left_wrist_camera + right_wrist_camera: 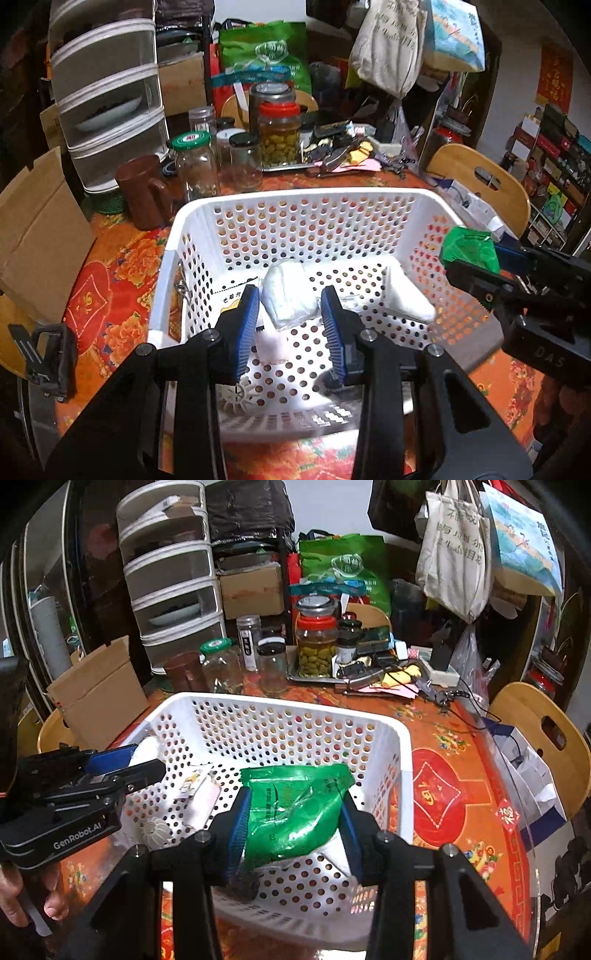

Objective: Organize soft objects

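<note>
A white perforated basket (295, 201) (280, 705) stands on the red floral tablecloth. Inside lie a clear-wrapped white soft pack (290, 295), another white pack (410, 299) at the right wall, a pink soft piece (271, 347) and a small printed packet (192, 781). My left gripper (291, 317) is open over the basket, its fingers either side of the white pack, not touching it. It shows at the left of the right wrist view (140, 768). My right gripper (293, 823) is shut on a green plastic pouch (295, 808) (469, 249), held above the basket's right side.
Glass jars (199, 170), a pickle jar (279, 134), a brown mug (146, 192) and a cluttered metal tray (332, 158) stand behind the basket. A cardboard box (40, 240) is at the left, a drawer unit (107, 96) behind it. A wooden chair (543, 731) stands right.
</note>
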`<state>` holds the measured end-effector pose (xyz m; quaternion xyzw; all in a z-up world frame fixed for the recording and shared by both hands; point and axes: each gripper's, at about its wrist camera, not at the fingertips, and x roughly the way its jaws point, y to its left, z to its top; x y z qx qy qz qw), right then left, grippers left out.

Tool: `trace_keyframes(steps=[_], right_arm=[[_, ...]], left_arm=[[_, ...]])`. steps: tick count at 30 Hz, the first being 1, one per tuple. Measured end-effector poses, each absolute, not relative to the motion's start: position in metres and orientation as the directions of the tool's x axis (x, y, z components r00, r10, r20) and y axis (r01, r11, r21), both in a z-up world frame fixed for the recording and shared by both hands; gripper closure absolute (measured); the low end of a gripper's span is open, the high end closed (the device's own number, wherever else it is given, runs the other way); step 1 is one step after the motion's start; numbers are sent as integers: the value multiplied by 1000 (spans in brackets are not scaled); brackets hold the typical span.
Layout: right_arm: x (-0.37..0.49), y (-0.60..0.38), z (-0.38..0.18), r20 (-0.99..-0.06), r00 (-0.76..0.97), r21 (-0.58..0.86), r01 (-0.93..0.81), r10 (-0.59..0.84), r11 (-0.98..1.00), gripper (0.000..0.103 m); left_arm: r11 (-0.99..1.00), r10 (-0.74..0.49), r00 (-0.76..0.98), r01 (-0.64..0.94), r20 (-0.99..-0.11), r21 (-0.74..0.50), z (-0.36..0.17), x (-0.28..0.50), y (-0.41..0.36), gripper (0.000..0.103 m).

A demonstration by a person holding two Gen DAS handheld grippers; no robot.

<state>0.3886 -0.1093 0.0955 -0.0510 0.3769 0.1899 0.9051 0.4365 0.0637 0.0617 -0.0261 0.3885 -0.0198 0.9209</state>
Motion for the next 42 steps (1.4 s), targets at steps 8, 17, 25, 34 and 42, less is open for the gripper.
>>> trace_keyframes(steps=[8,17,25,34,42], right_arm=[[413,-101,69,-742,600,60,-385,299,921,58],[422,-93,51,-764,571,64,-395,299,917,56],[416,-100,57,-738,586,99,-397,335,912,32],[377,-112,82,-695,625,92,-413,355,906,2],[320,-125,98,-668,667,65,-391,331,918,2]], left_arm=[[998,-47,658,1,-752,-61,40,461,63,71],[999,-31,636,-11,-771,-50,25,472,66,71],[999,-35,681,-5,-731,-53,32,461,66,15],[995,-54,727,-15,-684,-94,54,420,76,0],[996,-42,775,-17,-630,-87,74,346,68,0]])
